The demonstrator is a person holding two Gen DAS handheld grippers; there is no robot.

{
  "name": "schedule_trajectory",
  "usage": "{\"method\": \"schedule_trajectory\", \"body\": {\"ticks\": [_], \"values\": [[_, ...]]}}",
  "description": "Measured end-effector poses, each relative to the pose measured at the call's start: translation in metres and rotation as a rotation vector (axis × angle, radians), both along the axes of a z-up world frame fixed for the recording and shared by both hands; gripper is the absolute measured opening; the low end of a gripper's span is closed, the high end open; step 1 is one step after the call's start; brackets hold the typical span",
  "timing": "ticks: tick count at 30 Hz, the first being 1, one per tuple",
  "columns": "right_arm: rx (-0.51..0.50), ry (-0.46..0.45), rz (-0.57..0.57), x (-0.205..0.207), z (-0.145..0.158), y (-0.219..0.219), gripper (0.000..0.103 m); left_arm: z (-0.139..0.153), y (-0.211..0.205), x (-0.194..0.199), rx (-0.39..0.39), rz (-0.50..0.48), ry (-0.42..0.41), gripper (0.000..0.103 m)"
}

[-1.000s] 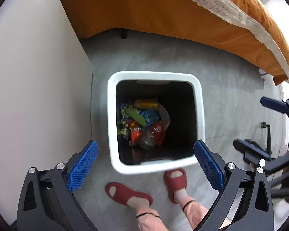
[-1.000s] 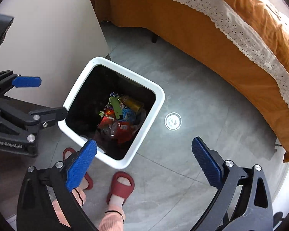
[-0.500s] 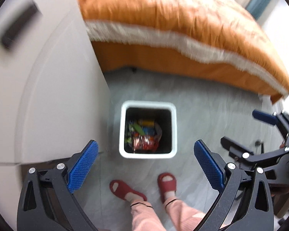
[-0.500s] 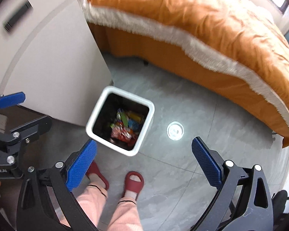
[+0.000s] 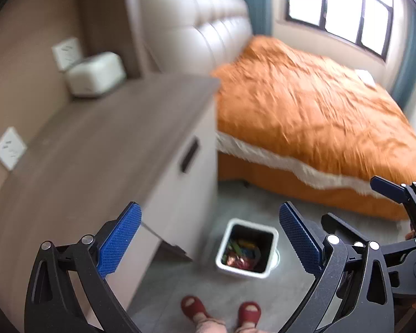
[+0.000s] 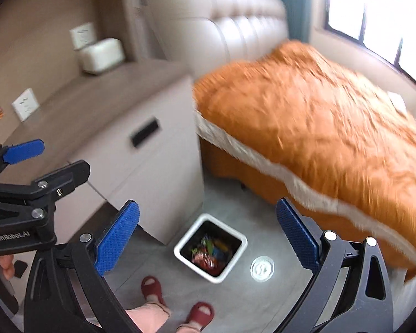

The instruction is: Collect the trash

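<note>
A white square trash bin (image 5: 271, 271) stands on the grey floor between the cabinet and the bed, with colourful trash (image 5: 242, 255) inside. It also shows in the right wrist view (image 6: 181, 245), with its trash (image 6: 209, 254). My left gripper (image 5: 209, 242) is open and empty, high above the bin. My right gripper (image 6: 206, 238) is open and empty, also high above it. The right gripper shows at the right edge of the left wrist view (image 5: 357, 202). The left gripper shows at the left of the right wrist view (image 6: 52, 158).
A grey-topped cabinet (image 5: 102, 138) with a white box (image 5: 95, 73) stands left of the bin. An orange-covered bed (image 5: 305, 111) lies to the right. A round floor drain (image 6: 262, 268) sits beside the bin. The person's feet in red slippers (image 5: 222, 309) are below the bin.
Both grippers have risen far above the bin and tilted up, so the cabinet top, bed and window came into view. Both stayed open and empty.
</note>
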State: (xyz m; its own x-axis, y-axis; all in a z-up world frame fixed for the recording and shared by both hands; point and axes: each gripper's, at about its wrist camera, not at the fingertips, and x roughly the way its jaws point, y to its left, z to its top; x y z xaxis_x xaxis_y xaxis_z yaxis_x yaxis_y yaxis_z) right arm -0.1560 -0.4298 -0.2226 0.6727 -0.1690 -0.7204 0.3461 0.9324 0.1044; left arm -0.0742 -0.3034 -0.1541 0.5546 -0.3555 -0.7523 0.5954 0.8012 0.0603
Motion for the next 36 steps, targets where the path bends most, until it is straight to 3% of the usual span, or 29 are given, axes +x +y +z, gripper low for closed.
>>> {"method": "schedule_trajectory", "body": {"ticks": [10,14,23,36], "values": [[-0.078,-0.111,0.116,0.042,0.07,0.077,0.098,0.064,0.101,0.023,-0.097,0.171,-0.088,0.098],[-0.086,-0.121,0.12,0.062,0.087,0.118,0.098,0.08,0.151,0.037,-0.058,0.25,-0.158,0.098],[-0.09,-0.151,0.14,0.099,0.111,0.201,0.098,0.106,0.24,0.061,-0.037,0.3,-0.305,0.098],[-0.163,-0.155,0.129,0.11,0.124,0.26,0.098,0.105,0.297,0.084,-0.143,0.297,-0.212,0.098]]}}
